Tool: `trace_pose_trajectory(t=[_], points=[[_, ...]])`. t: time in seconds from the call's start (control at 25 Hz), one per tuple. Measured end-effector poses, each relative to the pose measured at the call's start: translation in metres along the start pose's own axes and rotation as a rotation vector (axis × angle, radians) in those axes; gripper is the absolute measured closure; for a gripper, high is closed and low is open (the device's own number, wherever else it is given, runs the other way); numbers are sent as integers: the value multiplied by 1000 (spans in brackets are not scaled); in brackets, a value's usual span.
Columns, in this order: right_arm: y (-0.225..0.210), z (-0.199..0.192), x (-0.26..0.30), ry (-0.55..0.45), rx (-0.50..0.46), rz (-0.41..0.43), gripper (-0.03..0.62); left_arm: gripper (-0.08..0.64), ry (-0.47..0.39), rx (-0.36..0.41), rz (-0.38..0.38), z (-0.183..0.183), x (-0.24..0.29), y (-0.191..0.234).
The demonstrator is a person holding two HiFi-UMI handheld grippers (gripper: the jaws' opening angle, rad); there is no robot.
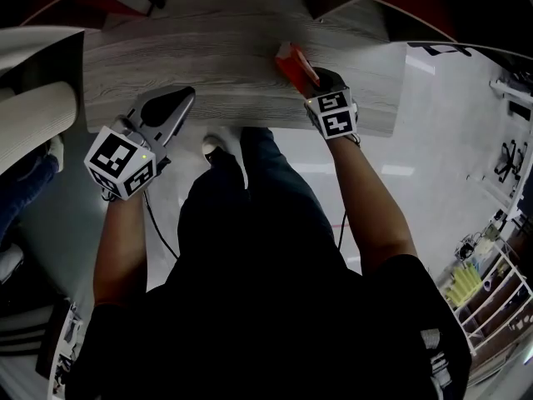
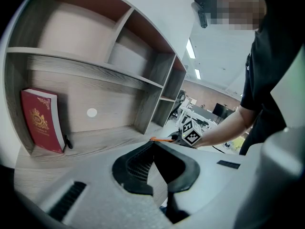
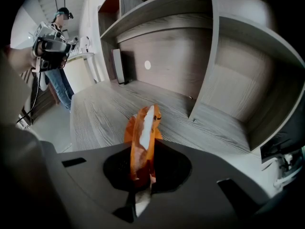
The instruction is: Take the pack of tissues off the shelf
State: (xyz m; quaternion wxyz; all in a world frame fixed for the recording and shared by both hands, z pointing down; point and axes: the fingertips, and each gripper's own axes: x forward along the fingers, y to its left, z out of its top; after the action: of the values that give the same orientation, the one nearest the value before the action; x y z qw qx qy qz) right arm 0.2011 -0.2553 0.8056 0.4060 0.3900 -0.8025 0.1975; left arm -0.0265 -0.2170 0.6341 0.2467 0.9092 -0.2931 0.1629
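The pack of tissues [image 1: 291,60] is orange with a white face and stands on edge over the grey wooden shelf board [image 1: 208,48]. My right gripper [image 1: 315,75] is shut on its lower end. In the right gripper view the pack [image 3: 143,125] sticks up out of the shut right gripper [image 3: 143,149], just above the board. My left gripper [image 1: 185,97] hangs at the board's front edge, to the left of the pack. Its jaws [image 2: 153,144] are shut with nothing between them. From the left gripper view the pack [image 2: 161,139] shows as a thin orange strip beside the right gripper's marker cube [image 2: 190,135].
A red book [image 2: 42,120] leans in the left end of the shelf bay. Dividers and upper compartments [image 3: 212,56] rise behind the board. My legs [image 1: 250,215] stand below its front edge. Another person in jeans [image 1: 25,182] is at the left, and a wire rack [image 1: 487,282] at the lower right.
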Motion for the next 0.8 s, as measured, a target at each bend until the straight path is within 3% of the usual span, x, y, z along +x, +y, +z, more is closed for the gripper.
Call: trace_pose_trajectory(t=[0.8], points=[[7, -19, 21, 33, -51, 21, 575, 541, 14, -27, 20, -22, -1, 6]])
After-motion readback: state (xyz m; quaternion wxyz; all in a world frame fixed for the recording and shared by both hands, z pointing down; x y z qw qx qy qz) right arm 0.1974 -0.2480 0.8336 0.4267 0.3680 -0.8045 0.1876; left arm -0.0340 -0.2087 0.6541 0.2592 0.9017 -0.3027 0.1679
